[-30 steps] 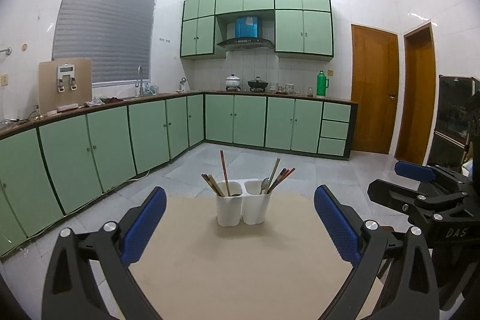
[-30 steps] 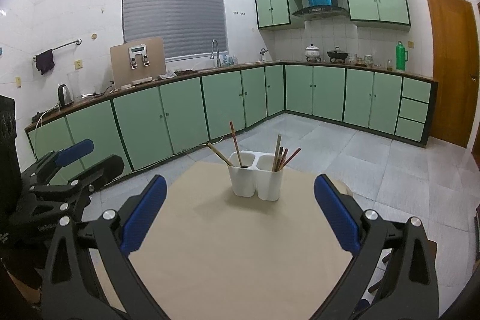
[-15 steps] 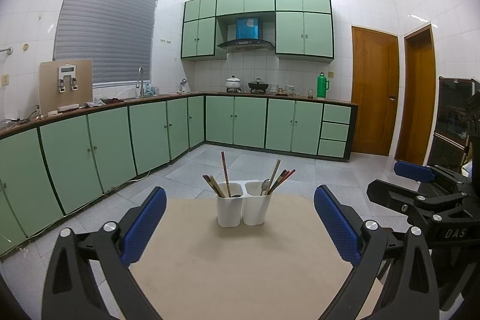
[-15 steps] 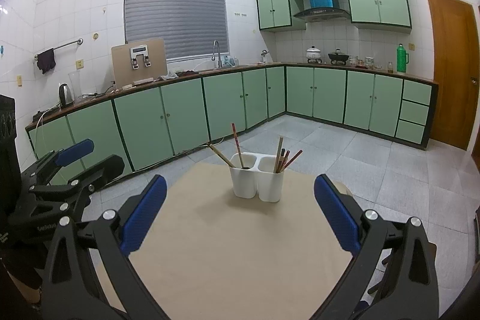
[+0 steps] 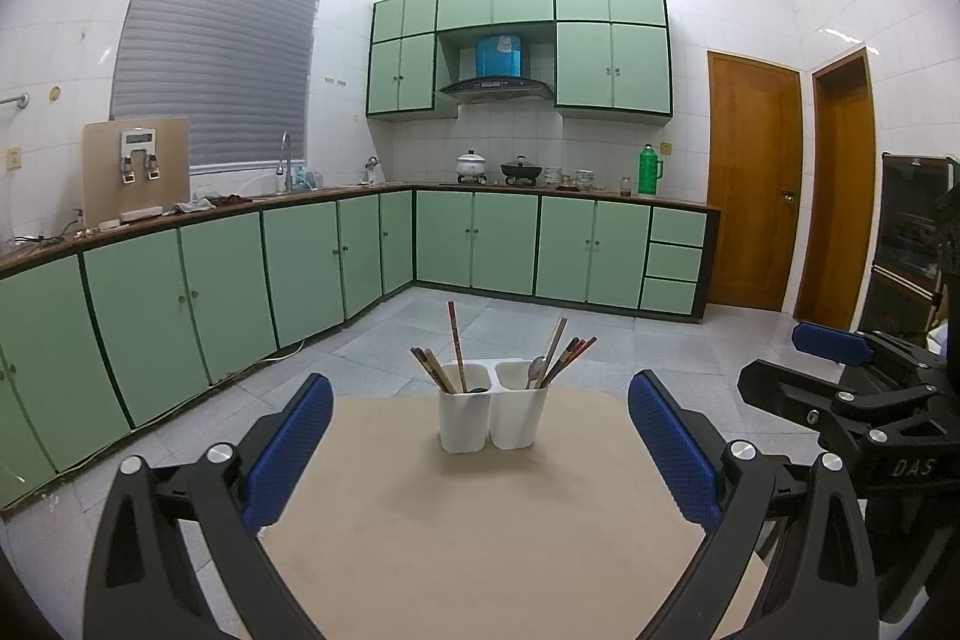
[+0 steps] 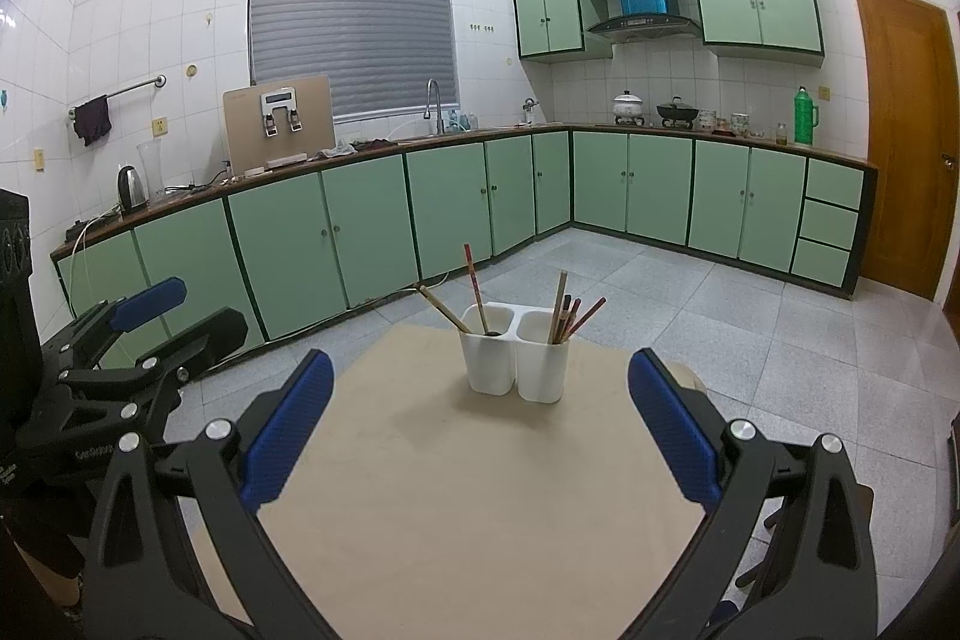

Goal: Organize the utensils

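A white two-compartment utensil holder (image 5: pixel 493 412) stands at the far end of a beige table (image 5: pixel 480 532); it also shows in the right wrist view (image 6: pixel 516 361). Chopsticks (image 5: pixel 457 355) stand in the left compartment. Chopsticks and a spoon (image 5: pixel 534 370) stand in the right compartment. My left gripper (image 5: pixel 480 451) is open and empty, well short of the holder. My right gripper (image 6: pixel 480 427) is open and empty, also short of the holder. Each gripper shows beside the other: the right one (image 5: pixel 852 388), the left one (image 6: pixel 132 340).
Green cabinets (image 5: pixel 240 274) and a counter run along the far walls. Wooden doors (image 5: pixel 753 184) stand at the right. Grey tiled floor (image 6: pixel 750 316) surrounds the table.
Both views have shifted slightly; the holder sits marginally lower and nearer in frame. Both grippers stay open and empty.
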A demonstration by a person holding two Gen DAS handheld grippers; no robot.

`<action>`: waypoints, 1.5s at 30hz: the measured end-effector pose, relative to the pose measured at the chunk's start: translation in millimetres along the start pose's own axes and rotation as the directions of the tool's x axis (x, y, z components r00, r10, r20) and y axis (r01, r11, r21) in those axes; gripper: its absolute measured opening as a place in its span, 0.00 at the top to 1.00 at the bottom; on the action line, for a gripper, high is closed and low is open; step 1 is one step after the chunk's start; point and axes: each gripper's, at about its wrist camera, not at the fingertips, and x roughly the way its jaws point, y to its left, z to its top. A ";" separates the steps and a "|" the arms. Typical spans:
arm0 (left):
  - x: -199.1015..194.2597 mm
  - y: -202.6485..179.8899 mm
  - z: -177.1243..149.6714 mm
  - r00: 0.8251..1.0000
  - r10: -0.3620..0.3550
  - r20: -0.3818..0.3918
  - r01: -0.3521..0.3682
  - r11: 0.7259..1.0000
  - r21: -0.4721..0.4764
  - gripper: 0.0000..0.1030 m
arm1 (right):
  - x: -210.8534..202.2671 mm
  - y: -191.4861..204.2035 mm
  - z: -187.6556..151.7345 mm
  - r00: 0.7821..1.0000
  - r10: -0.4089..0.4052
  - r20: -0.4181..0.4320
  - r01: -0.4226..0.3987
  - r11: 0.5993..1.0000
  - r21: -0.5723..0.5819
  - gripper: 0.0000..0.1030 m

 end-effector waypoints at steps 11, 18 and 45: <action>0.5 1.4 0.1 1.000 0.000 -0.001 0.000 1.000 0.000 0.06 | 0.3 1.3 -0.2 1.000 0.000 -0.001 0.000 1.000 0.000 0.07; 0.5 1.9 0.1 1.000 0.002 -0.002 -0.002 1.000 0.000 0.06 | 1.0 3.2 -0.6 1.000 0.002 -0.002 -0.002 1.000 0.001 0.07; -0.6 2.8 -4.6 1.000 0.005 -0.004 -0.005 1.000 0.002 0.06 | 2.7 4.7 -0.4 1.000 0.001 -0.004 -0.001 1.000 -0.004 0.07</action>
